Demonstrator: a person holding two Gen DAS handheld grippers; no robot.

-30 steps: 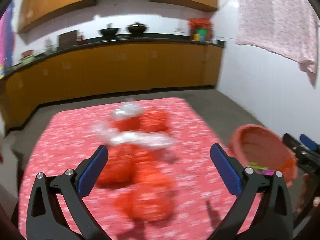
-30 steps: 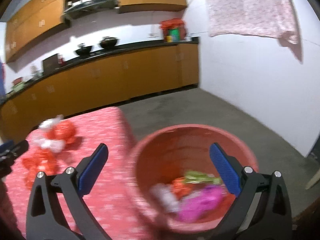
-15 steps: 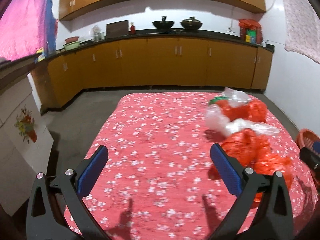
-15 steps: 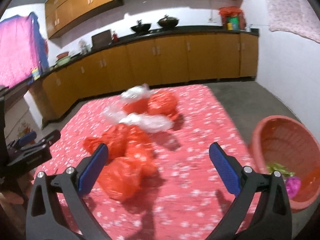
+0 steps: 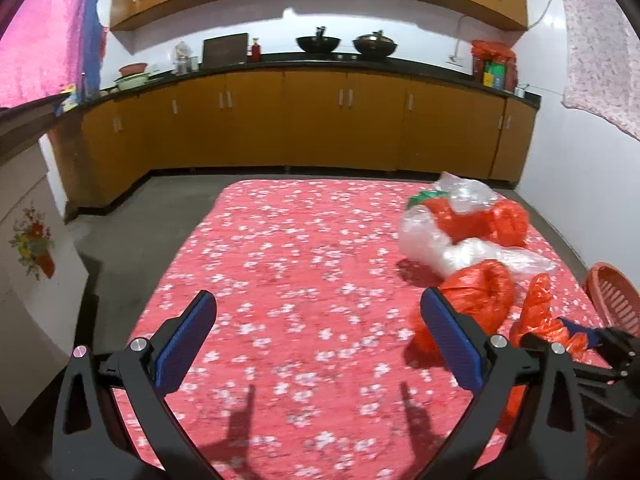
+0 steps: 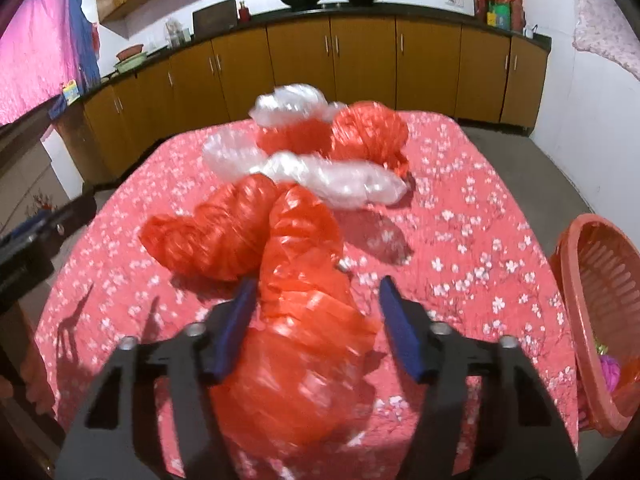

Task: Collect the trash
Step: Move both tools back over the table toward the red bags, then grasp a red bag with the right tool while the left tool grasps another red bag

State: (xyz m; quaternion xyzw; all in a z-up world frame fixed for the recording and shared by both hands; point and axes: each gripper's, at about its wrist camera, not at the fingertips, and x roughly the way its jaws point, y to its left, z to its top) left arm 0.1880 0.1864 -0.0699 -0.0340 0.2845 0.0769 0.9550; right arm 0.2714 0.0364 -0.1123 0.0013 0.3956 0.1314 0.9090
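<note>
A heap of crumpled trash lies on the red flowered tablecloth (image 5: 300,264): several red plastic bags and clear plastic bags (image 6: 340,180). My right gripper (image 6: 318,292) is low over the nearest red bag (image 6: 304,248). Its jaws are closing with that bag between them. The left pad touches the plastic, while a gap shows at the right pad. My left gripper (image 5: 318,312) stands open over bare cloth, left of the heap, with nothing between its fingers. From there the heap's front red bag (image 5: 480,296) is just right of its right finger.
A red plastic basket (image 6: 592,280) with some trash inside stands off the table's right edge. Brown kitchen cabinets (image 5: 320,120) under a black counter run along the back wall. Grey floor surrounds the table. Cloths hang at the far left and upper right.
My right gripper swung from above the basket to the heap, came down onto the nearest red bag and narrowed its jaws. The left gripper turned left, away from the heap, to bare cloth.
</note>
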